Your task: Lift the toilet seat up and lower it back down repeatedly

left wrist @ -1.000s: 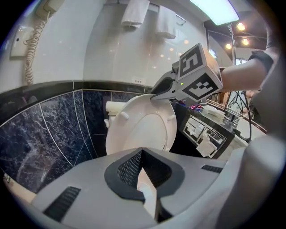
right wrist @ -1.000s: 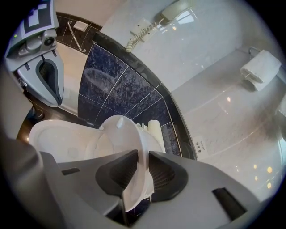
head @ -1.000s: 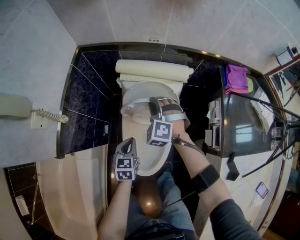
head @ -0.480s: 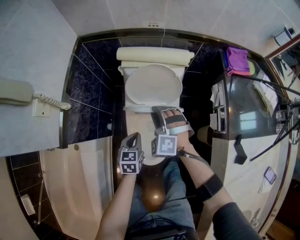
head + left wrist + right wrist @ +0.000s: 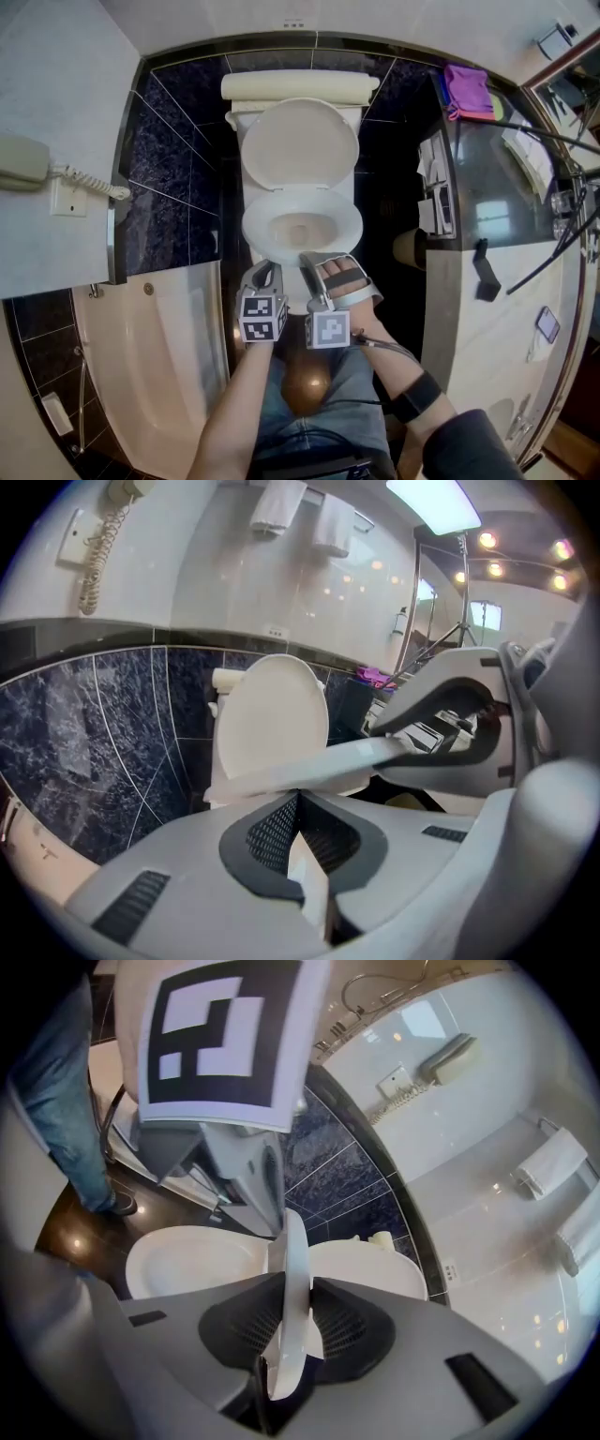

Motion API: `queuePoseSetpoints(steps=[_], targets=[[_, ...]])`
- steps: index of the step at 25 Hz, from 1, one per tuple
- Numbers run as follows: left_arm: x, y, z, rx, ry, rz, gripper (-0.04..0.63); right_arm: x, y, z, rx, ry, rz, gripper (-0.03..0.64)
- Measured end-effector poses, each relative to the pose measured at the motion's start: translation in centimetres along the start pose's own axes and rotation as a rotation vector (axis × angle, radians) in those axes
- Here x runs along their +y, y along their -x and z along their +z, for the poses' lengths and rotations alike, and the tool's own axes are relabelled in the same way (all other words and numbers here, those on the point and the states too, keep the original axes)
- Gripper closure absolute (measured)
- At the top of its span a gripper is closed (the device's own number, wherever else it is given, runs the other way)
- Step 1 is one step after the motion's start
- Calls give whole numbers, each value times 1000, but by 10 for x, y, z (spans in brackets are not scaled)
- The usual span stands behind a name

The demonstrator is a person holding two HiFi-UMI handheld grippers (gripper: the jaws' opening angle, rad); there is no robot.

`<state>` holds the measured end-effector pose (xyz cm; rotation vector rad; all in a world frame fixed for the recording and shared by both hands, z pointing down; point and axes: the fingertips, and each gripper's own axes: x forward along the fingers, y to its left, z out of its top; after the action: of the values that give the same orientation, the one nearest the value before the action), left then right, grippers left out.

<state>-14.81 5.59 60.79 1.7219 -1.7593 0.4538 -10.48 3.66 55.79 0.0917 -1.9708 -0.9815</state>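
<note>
Dark marbled tiles [image 5: 178, 178] line the wall, and the lid [image 5: 300, 141] stands upright against the cistern [image 5: 298, 87]. The toilet seat [image 5: 258, 230] lies low, nearly level. The right gripper [image 5: 312, 265] pinches its near rim, its fingers having just eased wider around it. The left gripper [image 5: 263, 277] hovers just left, fingers closed on nothing. The seat looks like stiff, light, glossy plastic, likely slippery, so the front rim is best gripped deep.
</note>
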Motion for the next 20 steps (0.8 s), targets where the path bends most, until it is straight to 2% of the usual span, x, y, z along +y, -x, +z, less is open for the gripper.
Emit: queuePoseSetpoints(steps=[6,14,20], targets=[[-7,5,-53,44,27,-22,598,62,5,-1,28,-14,45,489],[-12,0,-104,84,40,-41,598,118,4,-1,17,-38,62,477],[-14,-3,-149,108,-2,-49,598,163,5,-5,32,-43,120,469]])
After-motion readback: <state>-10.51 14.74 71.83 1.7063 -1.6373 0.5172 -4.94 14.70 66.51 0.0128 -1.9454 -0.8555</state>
